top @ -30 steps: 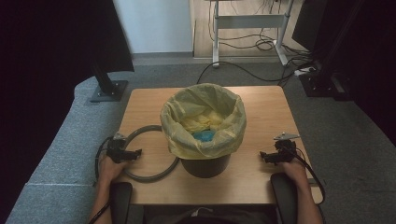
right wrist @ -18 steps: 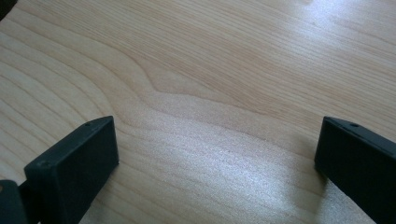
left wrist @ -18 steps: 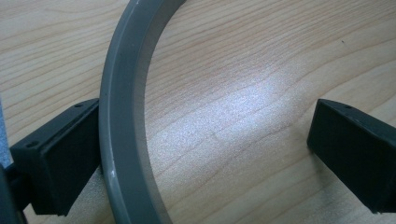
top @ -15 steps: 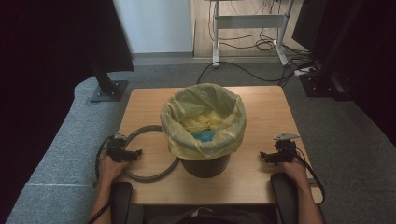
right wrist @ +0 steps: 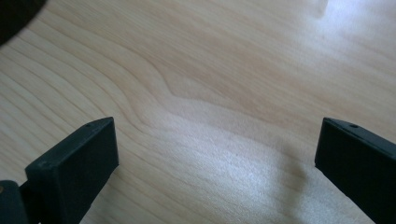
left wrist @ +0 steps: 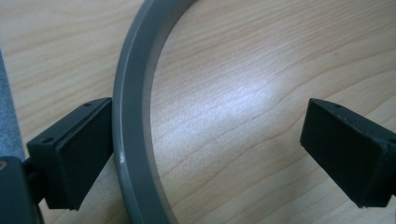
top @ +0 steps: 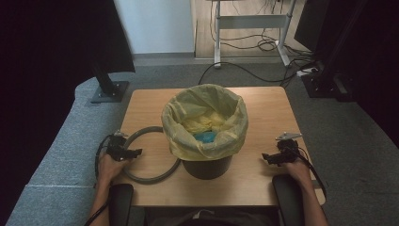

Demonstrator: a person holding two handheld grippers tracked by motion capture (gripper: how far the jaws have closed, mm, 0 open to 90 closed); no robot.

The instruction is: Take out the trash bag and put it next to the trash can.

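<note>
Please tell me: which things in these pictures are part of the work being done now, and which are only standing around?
Part of the work:
- grey ring, flat on the table, between the open jaws of the left gripper
- bin with yellow bag, beside the ring
- right gripper, open over bare wood

Only standing around:
- monitor stand on the floor
- cables at the back

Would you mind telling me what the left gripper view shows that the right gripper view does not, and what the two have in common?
Left gripper view alone: the grey ring curving across the wood, between the wide-open jaws of the left hand-held gripper and right beside one jaw.

Right gripper view alone: a dark curved edge in its top corner; what it belongs to cannot be told. The right hand-held gripper has bare wood between its jaws.

Both: two black jaws spread wide over the light wooden table.
</note>
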